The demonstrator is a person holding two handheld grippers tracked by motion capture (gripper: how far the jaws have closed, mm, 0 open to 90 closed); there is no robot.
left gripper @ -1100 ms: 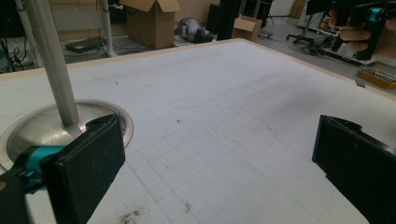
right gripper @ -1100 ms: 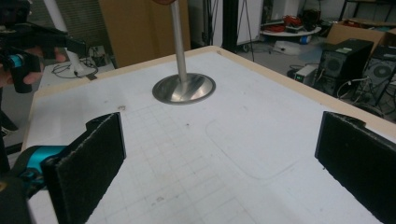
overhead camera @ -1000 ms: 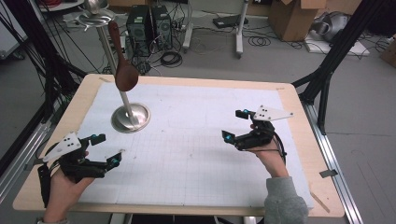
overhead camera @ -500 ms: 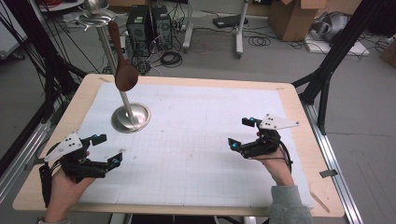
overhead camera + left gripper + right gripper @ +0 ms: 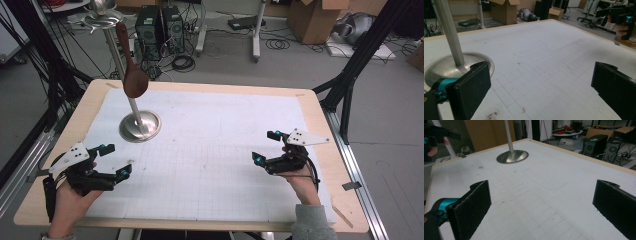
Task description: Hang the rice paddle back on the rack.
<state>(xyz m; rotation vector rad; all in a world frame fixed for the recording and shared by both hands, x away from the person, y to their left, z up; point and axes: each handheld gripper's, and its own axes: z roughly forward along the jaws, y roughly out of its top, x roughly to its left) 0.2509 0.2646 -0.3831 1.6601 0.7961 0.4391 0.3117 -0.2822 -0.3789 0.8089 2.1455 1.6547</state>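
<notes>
My left gripper (image 5: 115,161) rests low at the table's front left, jaws wide open and nothing between them. My right gripper (image 5: 266,146) hovers at the front right, also open and empty. A metal stand with a round base (image 5: 140,125) and a thin pole (image 5: 118,55) rises at the back left; a brown wooden spoon (image 5: 133,74) hangs from its top. In the left gripper view the base (image 5: 441,68) lies just beyond my left fingers (image 5: 471,88). In the right gripper view the base (image 5: 512,156) sits far ahead.
A white gridded mat (image 5: 210,150) covers most of the wooden table (image 5: 327,150). Black frame legs (image 5: 350,70) stand by the right rear corner, with computer towers (image 5: 160,27), cables and cardboard boxes (image 5: 312,17) on the floor behind.
My right gripper has drifted slightly right and toward the front edge. The left gripper has stayed in place.
</notes>
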